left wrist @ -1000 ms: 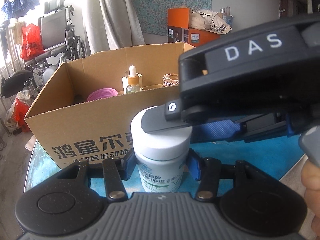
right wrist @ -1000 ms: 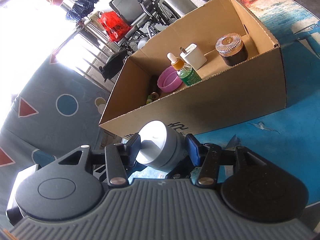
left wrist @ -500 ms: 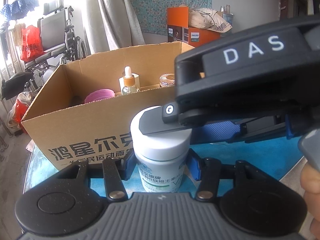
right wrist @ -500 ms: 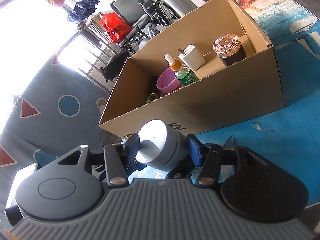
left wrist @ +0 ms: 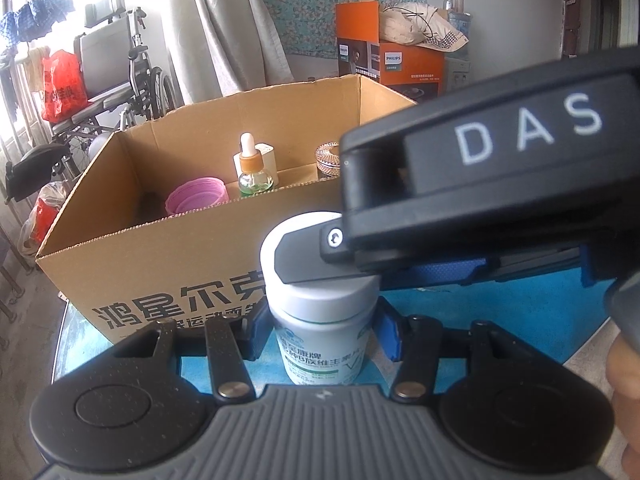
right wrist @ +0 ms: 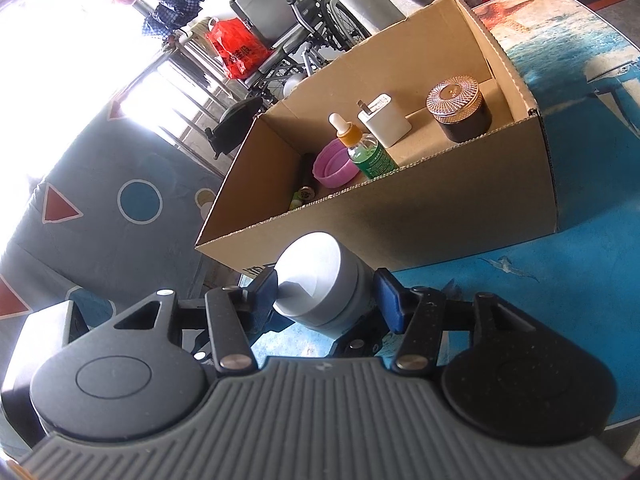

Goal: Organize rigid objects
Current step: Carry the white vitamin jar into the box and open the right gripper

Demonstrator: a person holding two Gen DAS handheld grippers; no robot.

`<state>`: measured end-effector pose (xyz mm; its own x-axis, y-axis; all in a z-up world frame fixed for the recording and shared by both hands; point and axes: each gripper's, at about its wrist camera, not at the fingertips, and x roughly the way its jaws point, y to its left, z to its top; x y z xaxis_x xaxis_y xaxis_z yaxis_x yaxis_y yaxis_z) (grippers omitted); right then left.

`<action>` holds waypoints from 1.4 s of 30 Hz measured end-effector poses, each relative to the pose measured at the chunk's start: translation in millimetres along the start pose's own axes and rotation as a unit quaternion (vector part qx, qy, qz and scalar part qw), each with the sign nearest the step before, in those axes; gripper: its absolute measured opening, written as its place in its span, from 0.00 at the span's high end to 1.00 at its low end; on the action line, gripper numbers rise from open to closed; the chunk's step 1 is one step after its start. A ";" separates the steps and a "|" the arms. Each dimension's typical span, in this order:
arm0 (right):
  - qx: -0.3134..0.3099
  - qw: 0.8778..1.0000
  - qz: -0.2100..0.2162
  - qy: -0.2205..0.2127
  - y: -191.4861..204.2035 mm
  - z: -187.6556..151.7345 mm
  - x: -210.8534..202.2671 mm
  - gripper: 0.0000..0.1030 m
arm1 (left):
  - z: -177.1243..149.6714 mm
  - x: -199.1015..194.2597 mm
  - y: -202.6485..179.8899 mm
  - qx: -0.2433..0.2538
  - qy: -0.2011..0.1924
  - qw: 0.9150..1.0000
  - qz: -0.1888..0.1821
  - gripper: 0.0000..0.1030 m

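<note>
the bottle [left wrist: 322, 320] is white with a white cap and green label print. the cardboard box [left wrist: 160, 272] is plain brown with black characters. inside: a pink lid [left wrist: 196, 200], a dropper bottle [left wrist: 254, 174] with green liquid, orange collar and white bulb, a white charger [right wrist: 385, 120], and a dark jar [right wrist: 460, 110] with a copper faceted lid. the table cover [right wrist: 560, 280] is blue.

Both wrist cameras look closely, angled downward, sharing the white bottle [left wrist: 324, 312] and cardboard box [right wrist: 460, 208].
</note>
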<state>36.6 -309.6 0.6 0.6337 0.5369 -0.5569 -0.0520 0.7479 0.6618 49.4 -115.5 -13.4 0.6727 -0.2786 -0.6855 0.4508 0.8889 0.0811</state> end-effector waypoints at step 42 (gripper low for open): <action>-0.056 0.998 0.023 -0.032 43.9 -5.4 -41.7 0.48 | 8.9 -58.8 -10.1 -0.019 -0.061 0.997 0.031 0.47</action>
<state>3.7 -297.0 50.2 0.6765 0.5477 -0.4922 -0.1648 0.7641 0.6237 10.5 -111.3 32.5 0.7660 -0.2638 -0.5862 0.3854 0.9183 0.0903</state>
